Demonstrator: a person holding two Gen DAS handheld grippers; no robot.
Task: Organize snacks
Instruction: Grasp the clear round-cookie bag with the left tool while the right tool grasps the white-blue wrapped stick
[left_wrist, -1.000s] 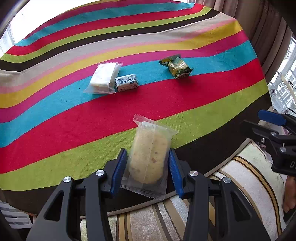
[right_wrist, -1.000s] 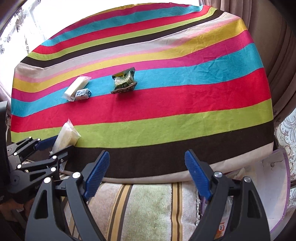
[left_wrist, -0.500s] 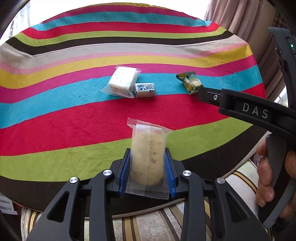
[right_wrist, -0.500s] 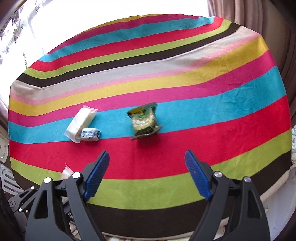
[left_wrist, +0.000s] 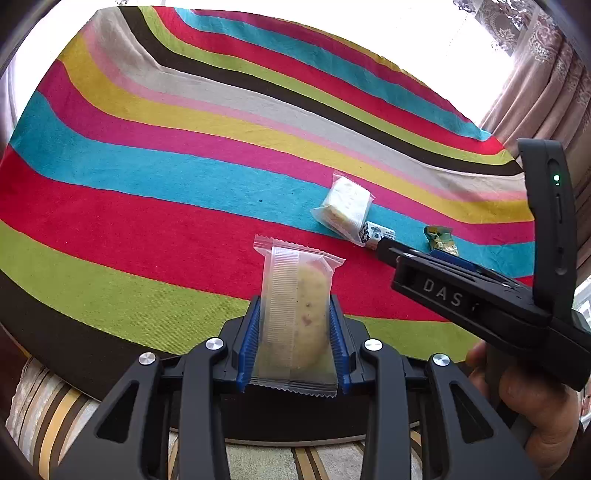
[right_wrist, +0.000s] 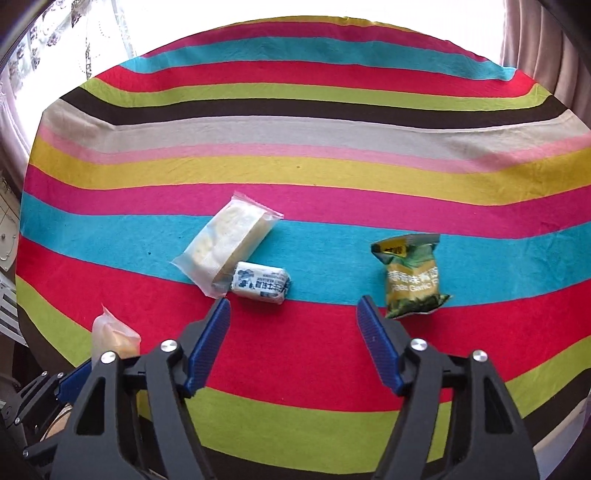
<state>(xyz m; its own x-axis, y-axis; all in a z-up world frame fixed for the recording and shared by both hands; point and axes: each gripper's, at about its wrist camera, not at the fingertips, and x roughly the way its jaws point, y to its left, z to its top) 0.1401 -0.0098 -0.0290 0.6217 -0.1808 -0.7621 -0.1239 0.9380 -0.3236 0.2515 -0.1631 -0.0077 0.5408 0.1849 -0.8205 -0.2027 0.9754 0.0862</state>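
The left claw (left_wrist: 295, 339) is squeezed on a clear-wrapped round cake (left_wrist: 297, 317); the cake stands upright between the blue pads (left_wrist: 250, 345), held above the green and brown stripes at the near edge of the bench (left_wrist: 147, 206); the bench wears a cloth of bright stripes. The right claw (right_wrist: 293, 345) is spread wide with nothing between its pads; it hangs over the red stripe. Just past its left pad lies a small white and blue packet (right_wrist: 260, 282); this packet touches a bigger clear bag with a pale cake (right_wrist: 227, 245) inside, which lies slanted on the blue stripe. Near the right pad sits a green and yellow snack bag (right_wrist: 412, 275), on the blue stripe, well apart from the other two. In the left wrist view a hand (left_wrist: 532, 410) holds the right claw's handle; curtains (left_wrist: 535, 74) hang behind the bench.
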